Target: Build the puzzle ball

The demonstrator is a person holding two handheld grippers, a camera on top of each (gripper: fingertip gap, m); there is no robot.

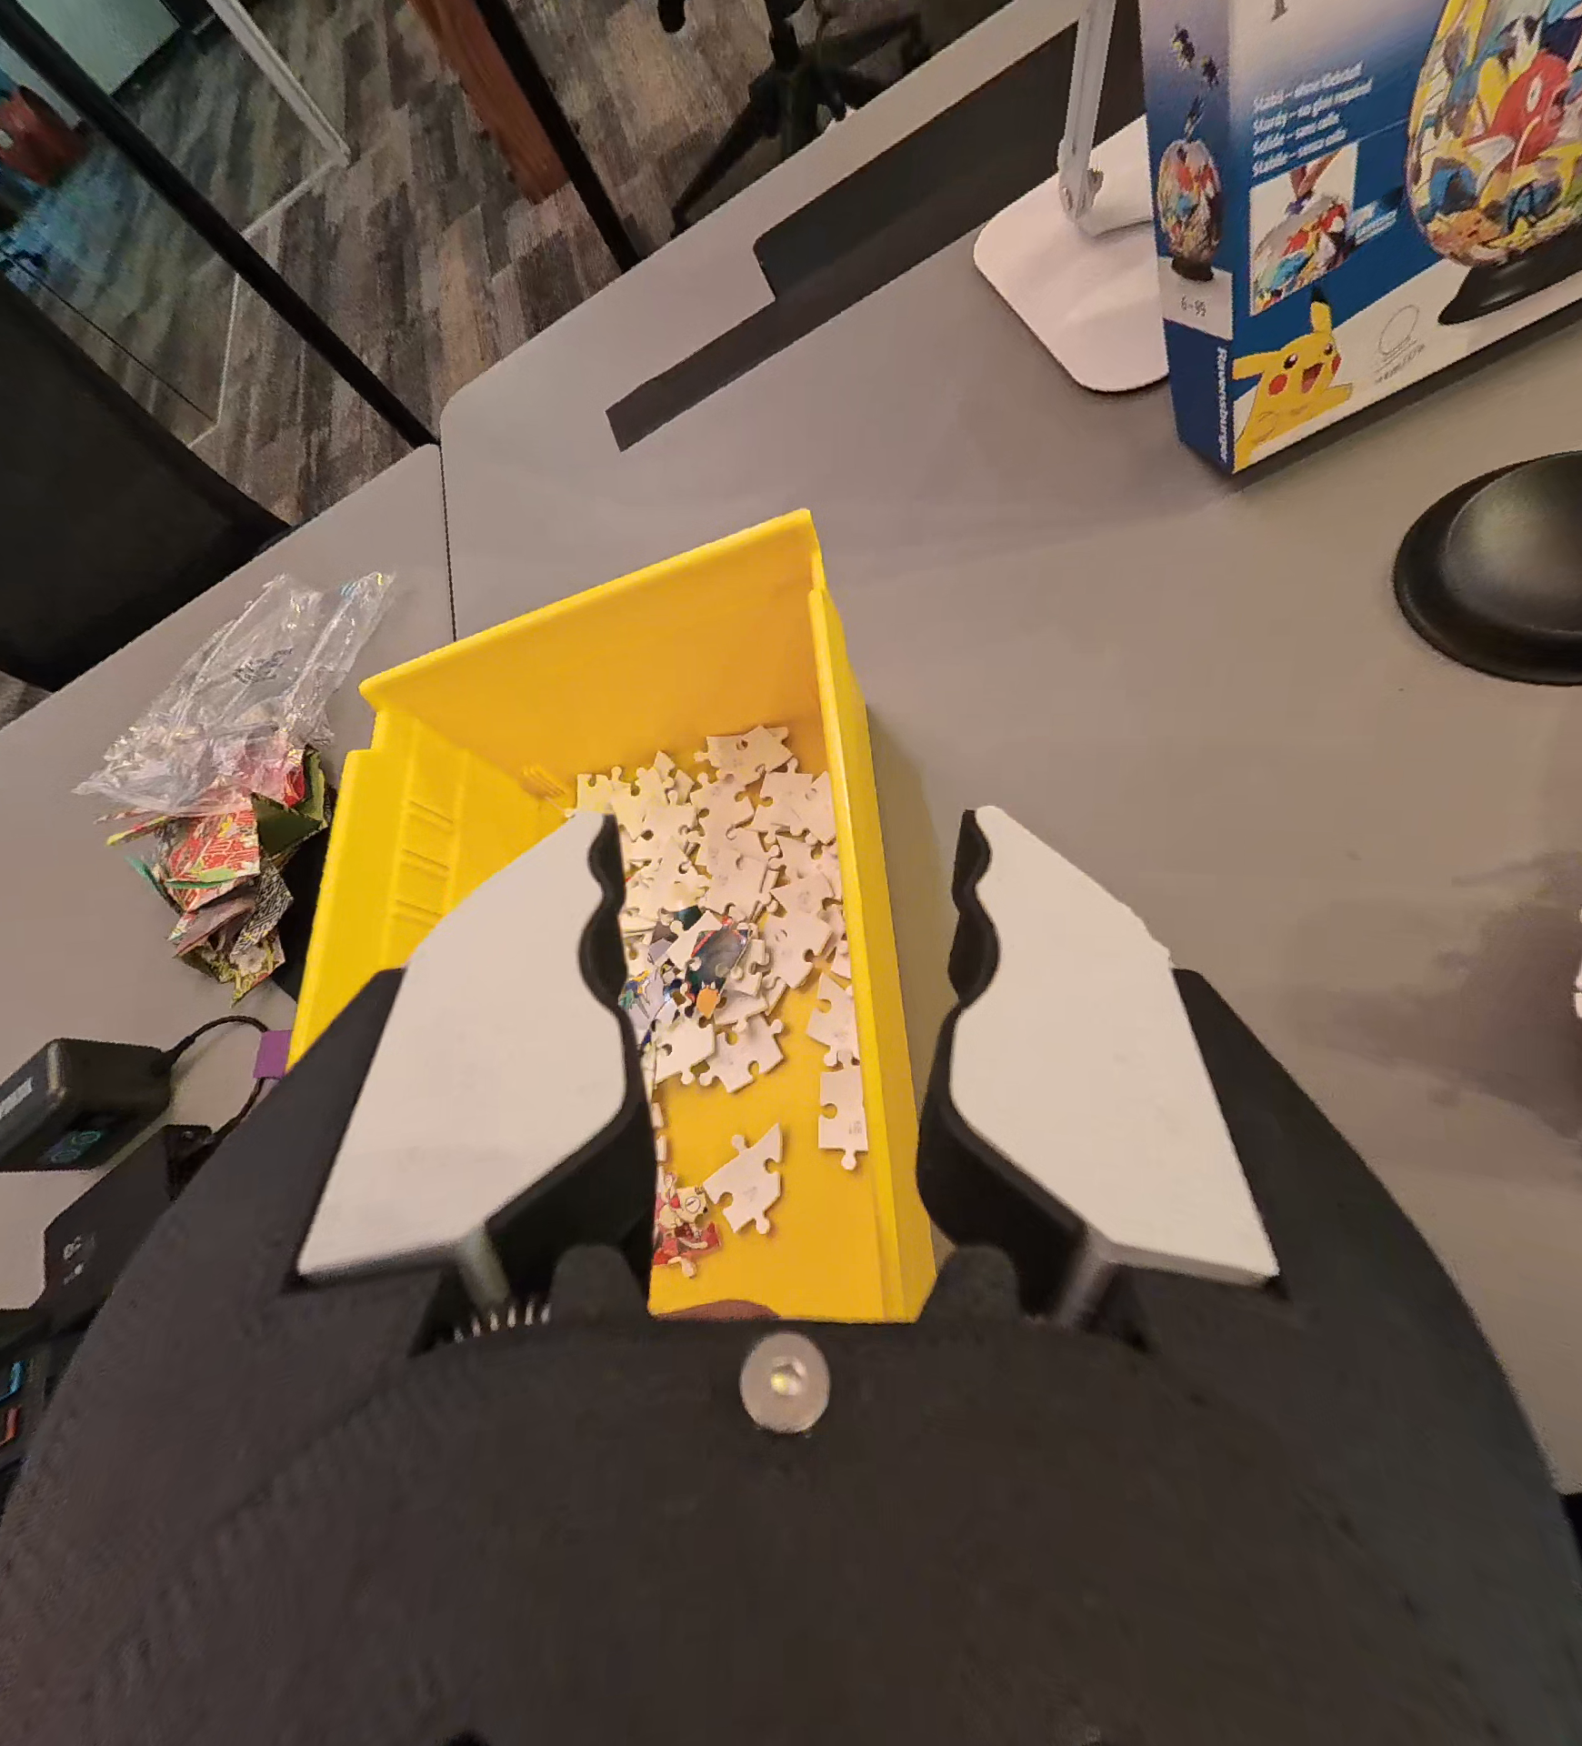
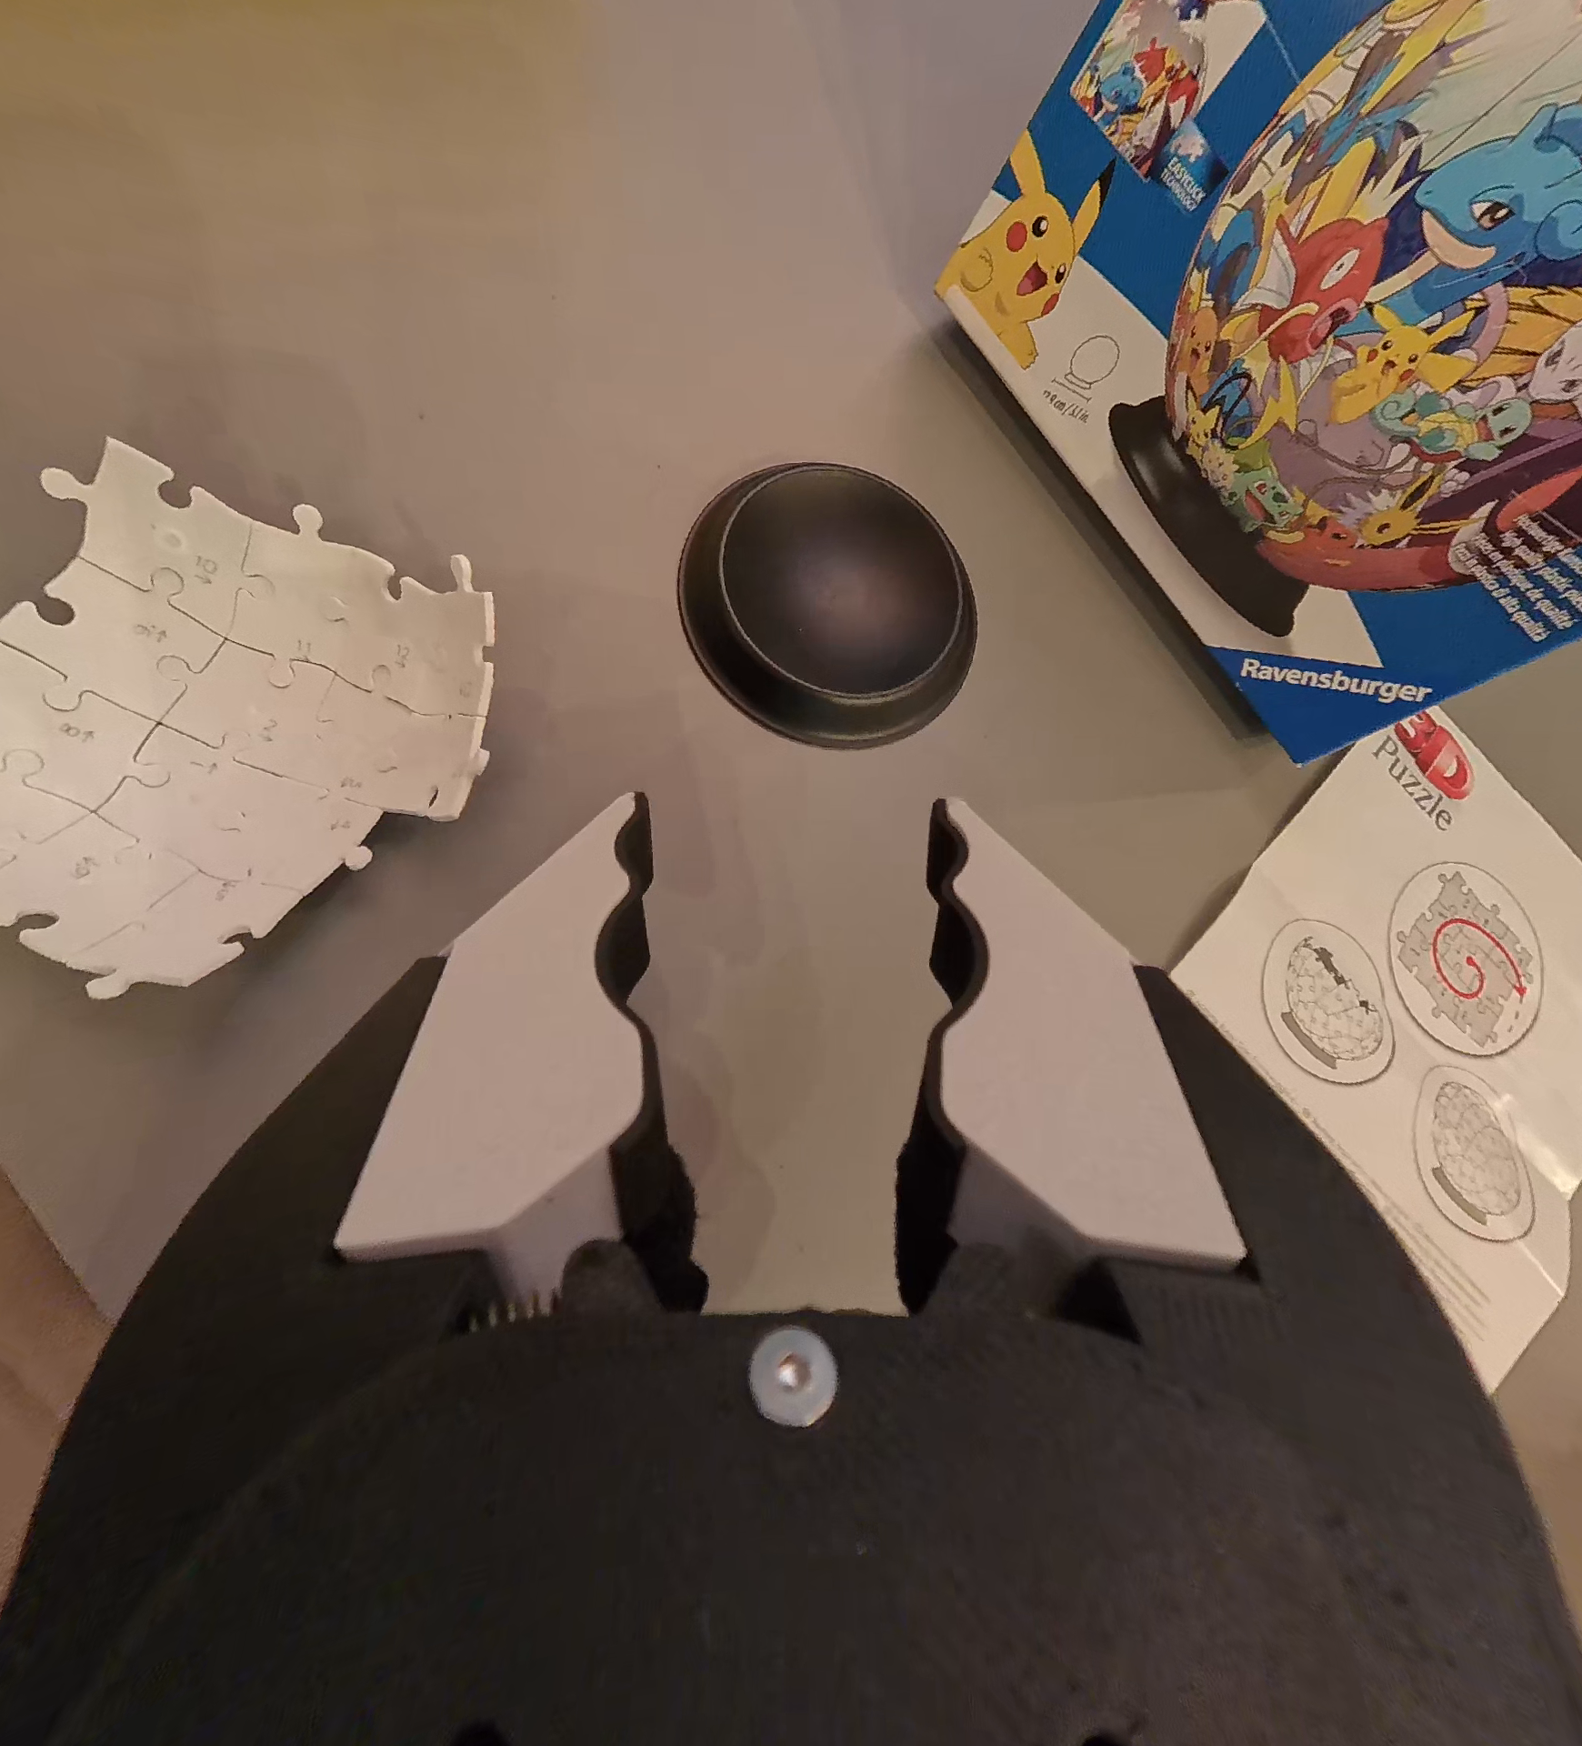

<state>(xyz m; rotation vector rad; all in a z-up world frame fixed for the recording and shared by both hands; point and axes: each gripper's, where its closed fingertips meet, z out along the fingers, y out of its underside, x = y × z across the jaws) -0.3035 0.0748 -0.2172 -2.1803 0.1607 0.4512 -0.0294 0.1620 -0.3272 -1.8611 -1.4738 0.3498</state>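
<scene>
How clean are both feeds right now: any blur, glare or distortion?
Left wrist view: wide-angle bending at the edges, loose pieces in the yellow bin sharp, left gripper slightly soft. Right wrist view: warm cast at the left edge, faint sheen on the black stand, assembled section clear.

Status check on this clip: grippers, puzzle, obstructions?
Left gripper open, empty, over yellow bin of loose pieces. Right gripper open, empty. Joined section left of black stand. Nothing blocking.

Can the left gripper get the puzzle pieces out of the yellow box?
Probably yes. The left gripper is open and hangs right above the yellow box. The box has no lid, and nothing lies over the loose puzzle pieces inside.
</scene>
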